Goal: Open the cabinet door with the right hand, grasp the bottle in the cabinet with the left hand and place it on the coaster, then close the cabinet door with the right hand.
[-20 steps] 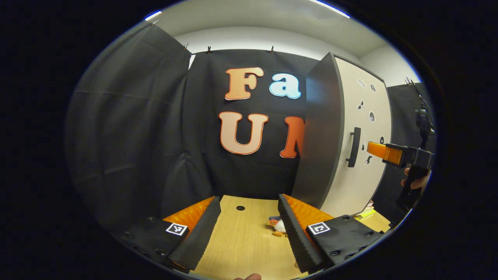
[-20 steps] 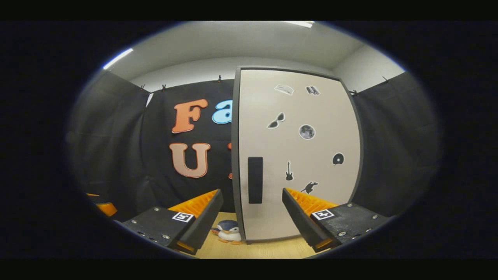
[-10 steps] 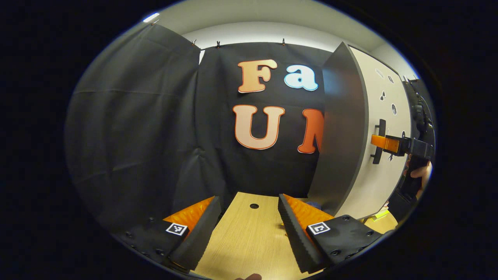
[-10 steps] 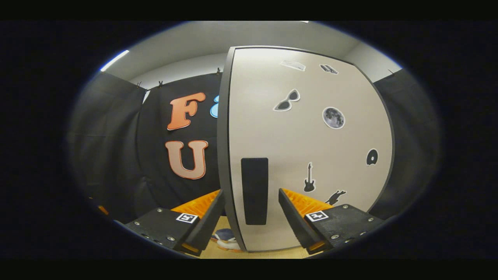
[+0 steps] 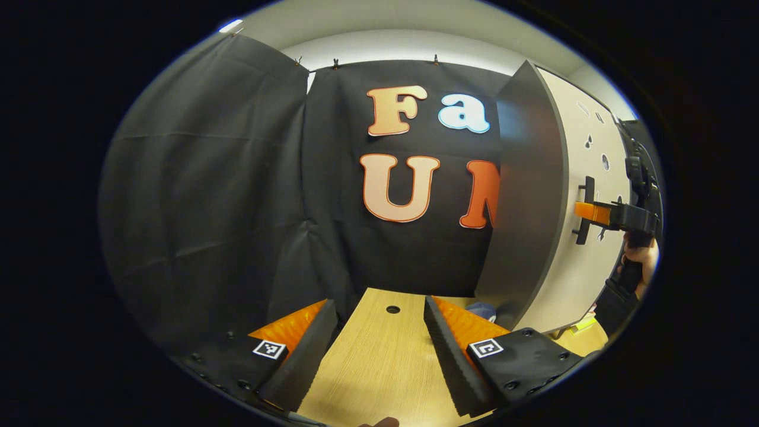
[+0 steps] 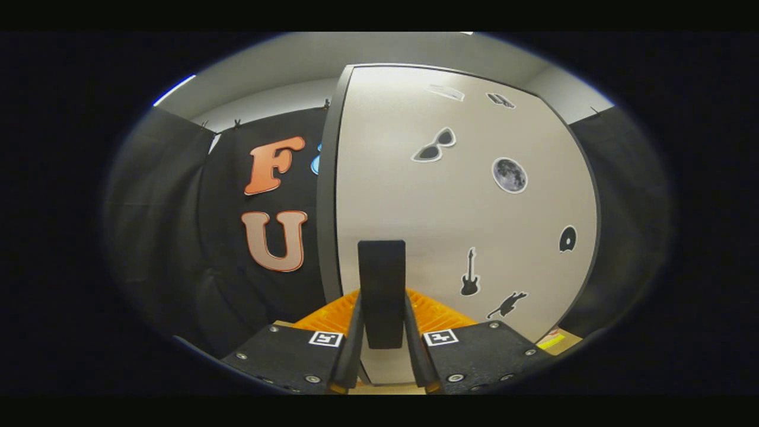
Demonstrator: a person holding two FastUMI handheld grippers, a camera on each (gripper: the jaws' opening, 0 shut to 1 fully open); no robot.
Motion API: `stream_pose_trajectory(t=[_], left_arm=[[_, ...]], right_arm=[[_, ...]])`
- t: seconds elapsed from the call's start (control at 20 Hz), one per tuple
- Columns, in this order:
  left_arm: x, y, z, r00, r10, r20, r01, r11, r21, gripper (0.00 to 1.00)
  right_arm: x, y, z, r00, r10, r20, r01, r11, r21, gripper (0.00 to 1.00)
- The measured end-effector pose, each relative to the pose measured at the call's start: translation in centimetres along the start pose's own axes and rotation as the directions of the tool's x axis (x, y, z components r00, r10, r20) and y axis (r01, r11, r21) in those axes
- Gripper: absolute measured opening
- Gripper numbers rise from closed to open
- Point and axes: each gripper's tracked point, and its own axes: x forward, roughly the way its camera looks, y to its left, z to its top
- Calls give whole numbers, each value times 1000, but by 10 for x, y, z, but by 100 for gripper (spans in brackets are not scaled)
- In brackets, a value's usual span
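The right gripper [image 6: 382, 356] has its two fingers clamped on either side of the dark vertical handle [image 6: 382, 293] of the cabinet door [image 6: 462, 213], squeezing it from left and right, and that makes sense: the handle sits at the door's left edge, away from the hinges that must be on the right, so a pull here ought to swing the door with the least effort. The door looks closed at this moment, flush with the grey cabinet side [image 5: 525, 196], so the bottle is hidden behind it (presumably inside, per the task, but nothing of it can be seen). In the left gripper view the right gripper [image 5: 584, 212] reaches in from the far right, a hand [image 5: 643, 264] wrapped around its grip, meeting the handle [image 5: 586, 209] on the pale door face. The left gripper [image 5: 379, 350] hangs low over the wooden table [image 5: 379, 362], jaws spread wide and holding nothing, parked to the left of the cabinet, likely waiting for the door to open. I cannot make out the coaster. As for writing: the door carries only picture stickers, sunglasses [image 6: 434, 145], a moon [image 6: 509, 175], a guitar [image 6: 469, 273], with no readable words, and the fingers' square markers are patterns, not text.
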Motion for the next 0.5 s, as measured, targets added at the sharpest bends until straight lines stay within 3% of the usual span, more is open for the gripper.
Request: stream_pose_trajectory(t=[0.15,0.2,0.35,0.5], left_arm=[[-4,5,-2,1000,-12,-2,12,1000,3,96],[-6,8,-2,1000,-15,-1,15,1000,5,96],[-13,12,-1,1000,-28,5,28,1000,4,97],[-21,14,0,999,-53,6,53,999,6,97]], right_arm=[[-4,0,0,1000,-15,-3,15,1000,7,32],[-6,0,0,1000,-24,-10,24,1000,9,27],[-16,-2,1,999,-39,-36,40,999,20,28],[-31,-3,9,997,-64,-38,65,997,33,18]])
